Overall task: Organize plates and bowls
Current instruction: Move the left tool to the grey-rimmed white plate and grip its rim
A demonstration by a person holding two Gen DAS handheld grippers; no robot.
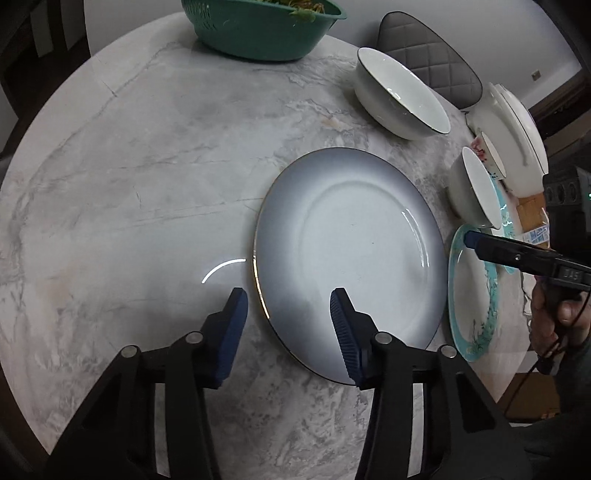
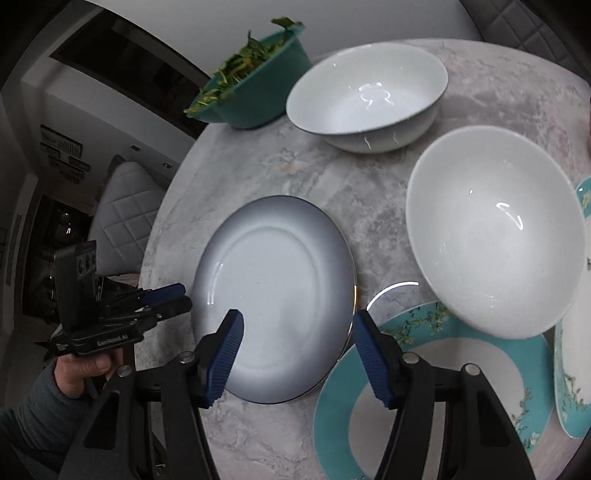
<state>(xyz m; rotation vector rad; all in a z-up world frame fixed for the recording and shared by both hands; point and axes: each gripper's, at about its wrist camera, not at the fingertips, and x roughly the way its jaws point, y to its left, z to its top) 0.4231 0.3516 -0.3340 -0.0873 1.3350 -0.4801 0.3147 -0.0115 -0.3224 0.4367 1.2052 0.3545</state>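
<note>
A grey-shaded plate point(image 1: 351, 258) point(image 2: 273, 295) lies flat in the middle of the marble table point(image 1: 147, 184). My left gripper point(image 1: 289, 299) hovers open over the plate's left rim, one finger off the plate and one above it, pads touching nothing. My right gripper point(image 2: 298, 319) is open over the plate's opposite edge, beside a teal-rimmed plate point(image 2: 443, 387) point(image 1: 472, 295). A large white bowl point(image 1: 402, 96) point(image 2: 365, 92) and a smaller white bowl point(image 1: 476, 184) point(image 2: 491, 232) stand farther back. Each gripper shows in the other's view: right gripper point(image 1: 474, 240), left gripper point(image 2: 173, 295).
A green colander point(image 1: 258, 29) point(image 2: 255, 85) with leafy greens stands at the far edge. A white lidded dish point(image 1: 513, 125), a floral cup point(image 1: 487, 151) and a second teal plate point(image 2: 576, 369) crowd the right side. Quilted chairs point(image 1: 428, 55) point(image 2: 125, 206) stand around the table.
</note>
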